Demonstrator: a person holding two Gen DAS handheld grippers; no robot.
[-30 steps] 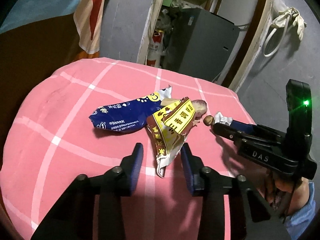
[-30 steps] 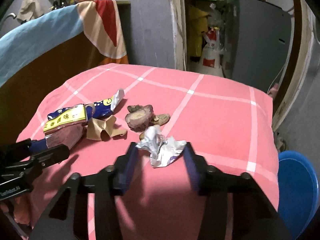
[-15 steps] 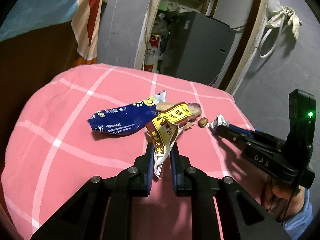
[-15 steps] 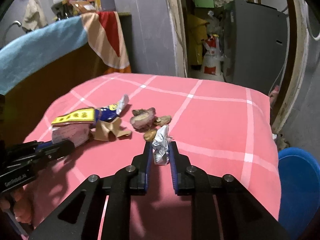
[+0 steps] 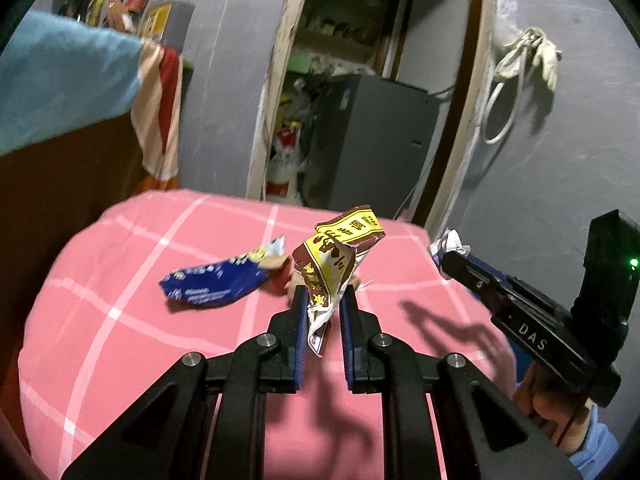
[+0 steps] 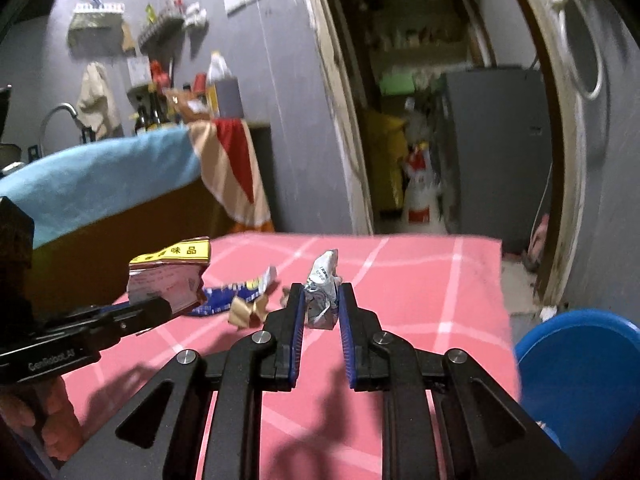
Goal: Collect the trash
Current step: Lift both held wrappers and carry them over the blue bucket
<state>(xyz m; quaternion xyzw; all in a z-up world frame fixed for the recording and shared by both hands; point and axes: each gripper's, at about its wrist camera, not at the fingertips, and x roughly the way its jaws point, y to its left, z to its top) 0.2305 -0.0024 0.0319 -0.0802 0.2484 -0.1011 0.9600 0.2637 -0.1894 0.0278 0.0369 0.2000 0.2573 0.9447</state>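
My left gripper [image 5: 324, 294] is shut on a brown and yellow wrapper [image 5: 334, 258] and holds it above the pink checked table [image 5: 120, 320]; it also shows in the right wrist view [image 6: 170, 276]. My right gripper [image 6: 319, 294] is shut on a crumpled silver wrapper [image 6: 322, 290], lifted off the table; it shows in the left wrist view [image 5: 450, 242] too. A blue wrapper [image 5: 216, 282] lies on the table, also seen in the right wrist view [image 6: 228, 296] beside a tan paper scrap [image 6: 248, 310].
A blue bin [image 6: 580, 376] stands on the floor right of the table. A counter draped in blue cloth [image 6: 92, 184] stands to the left. A doorway with a grey cabinet [image 6: 492, 152] lies beyond the table.
Both grippers closed on their wrappers, then rose off the table with them. The views tilted up toward the wall and doorway.
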